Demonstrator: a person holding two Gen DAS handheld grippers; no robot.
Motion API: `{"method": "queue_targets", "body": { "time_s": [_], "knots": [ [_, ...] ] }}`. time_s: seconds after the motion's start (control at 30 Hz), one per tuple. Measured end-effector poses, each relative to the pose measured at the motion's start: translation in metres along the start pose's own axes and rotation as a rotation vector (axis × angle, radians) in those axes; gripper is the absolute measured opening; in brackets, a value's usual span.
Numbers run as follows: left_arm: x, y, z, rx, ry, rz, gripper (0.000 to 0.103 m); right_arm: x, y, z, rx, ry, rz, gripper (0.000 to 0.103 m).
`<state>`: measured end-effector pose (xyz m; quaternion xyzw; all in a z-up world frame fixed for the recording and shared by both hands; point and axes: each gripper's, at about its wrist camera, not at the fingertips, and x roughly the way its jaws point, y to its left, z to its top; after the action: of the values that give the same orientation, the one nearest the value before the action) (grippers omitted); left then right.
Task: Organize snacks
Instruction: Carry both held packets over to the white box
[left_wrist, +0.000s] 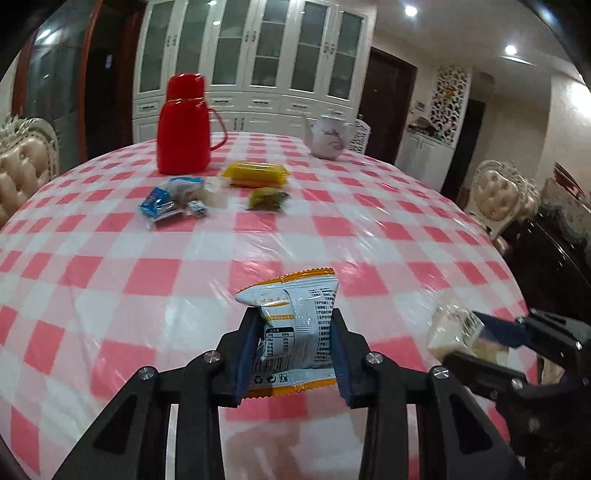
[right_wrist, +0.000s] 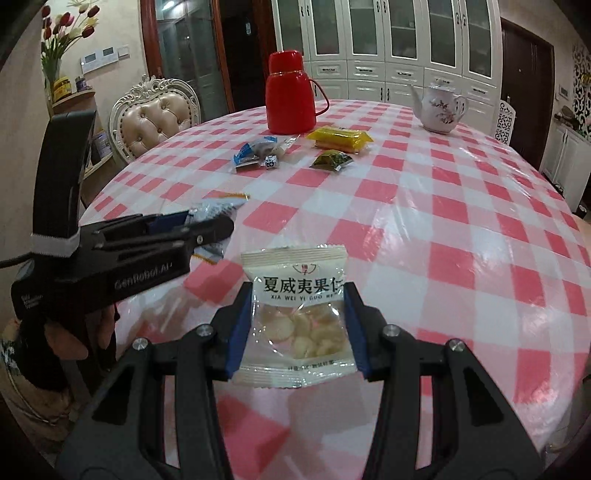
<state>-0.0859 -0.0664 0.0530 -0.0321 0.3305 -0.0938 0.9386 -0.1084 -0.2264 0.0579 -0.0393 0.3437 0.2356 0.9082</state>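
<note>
From the left wrist, the left gripper (left_wrist: 295, 328) clamps a white foil snack packet with orange crimped edges (left_wrist: 295, 325) between its blue pads, its jaws narrow against the packet's sides. The packet hangs clear above the pink-and-white checked plastic tablecloth (left_wrist: 110, 277), presumably so it can be carried toward the others. Far across the table a small group already lies together: a yellow wrapped bar (left_wrist: 256, 174), a green-and-yellow wrapped sweet (left_wrist: 266, 198) and a cluster of blue-and-white small packets (left_wrist: 173, 201), just in front of a tall red thermos jug (left_wrist: 183, 125). That cluster looks like the gathering spot. A white porcelain teapot (left_wrist: 328, 138) stands well apart to the right. At the right edge the right gripper (left_wrist: 476, 334) holds a pale packet, blurred.

From the right wrist, the right gripper grips a clear-windowed white packet of pale nuts with black printed characters (right_wrist: 295, 317), pinched at mid-height so the label faces up, also off the cloth. The left gripper enters from the left with its foil packet. A person's hand (right_wrist: 62, 339) holds its handle. Both packets seem bound for the far group.
</note>
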Motion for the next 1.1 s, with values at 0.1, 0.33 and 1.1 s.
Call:
{"method": "queue_targets", "body": {
  "time_s": [0.1, 0.33, 1.1],
  "knots": [
    [-0.010, -0.018, -0.005, 0.042, -0.003, -0.019, 0.038, -0.011, -0.004, -0.009, 0.004, -0.007, -0.005, 0.051],
    [-0.019, -0.043, -0.016, 0.094, 0.006, -0.052, 0.038, -0.027, -0.011, -0.021, 0.005, -0.018, -0.028, 0.051],
    [-0.025, -0.128, -0.043, 0.283, 0.051, -0.147, 0.038, -0.075, -0.077, -0.072, 0.079, -0.026, -0.078, 0.051]
  ]
}}
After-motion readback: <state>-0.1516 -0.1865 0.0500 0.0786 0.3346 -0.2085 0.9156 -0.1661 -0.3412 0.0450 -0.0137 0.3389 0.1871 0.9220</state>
